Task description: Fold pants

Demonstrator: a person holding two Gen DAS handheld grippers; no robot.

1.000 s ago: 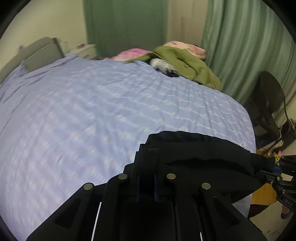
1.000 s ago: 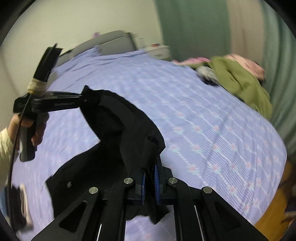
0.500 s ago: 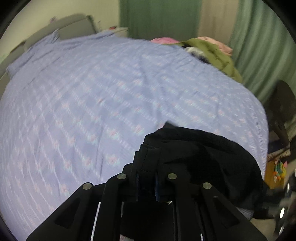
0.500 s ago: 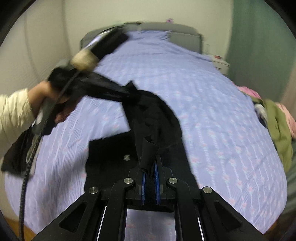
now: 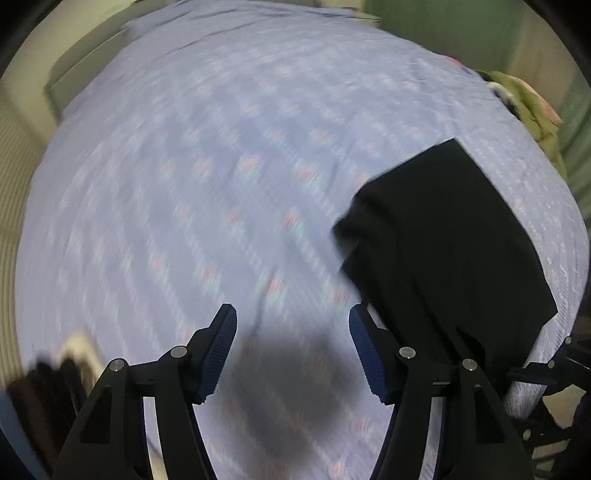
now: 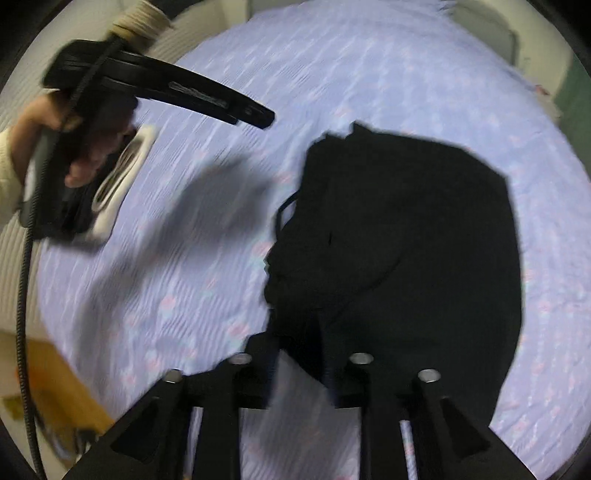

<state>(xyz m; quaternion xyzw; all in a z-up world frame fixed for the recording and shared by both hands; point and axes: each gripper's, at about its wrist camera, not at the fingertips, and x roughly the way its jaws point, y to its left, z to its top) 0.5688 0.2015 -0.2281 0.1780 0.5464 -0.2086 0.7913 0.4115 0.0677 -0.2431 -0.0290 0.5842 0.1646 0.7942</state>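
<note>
The black pants (image 6: 399, 240) lie bunched in a dark heap on the lilac patterned bedsheet (image 6: 221, 277); they also show at the right of the left wrist view (image 5: 454, 240). My left gripper (image 5: 291, 354) is open and empty, its blue pads wide apart above bare sheet, left of the pants. In the right wrist view the left gripper (image 6: 255, 114) hovers above the sheet, apart from the pants. My right gripper (image 6: 299, 354) is open, its blurred fingers spread over the near edge of the pants.
A pile of olive-green and pink clothes (image 5: 532, 110) lies at the bed's far right corner by green curtains (image 5: 443, 22). The bed edge and the floor (image 6: 55, 387) are close at the lower left of the right wrist view. A headboard (image 6: 484, 29) stands at the far end.
Both grippers held the pants in the air; both have opened and let go. The pants now lie on the bed, and the left gripper has swung away to the left.
</note>
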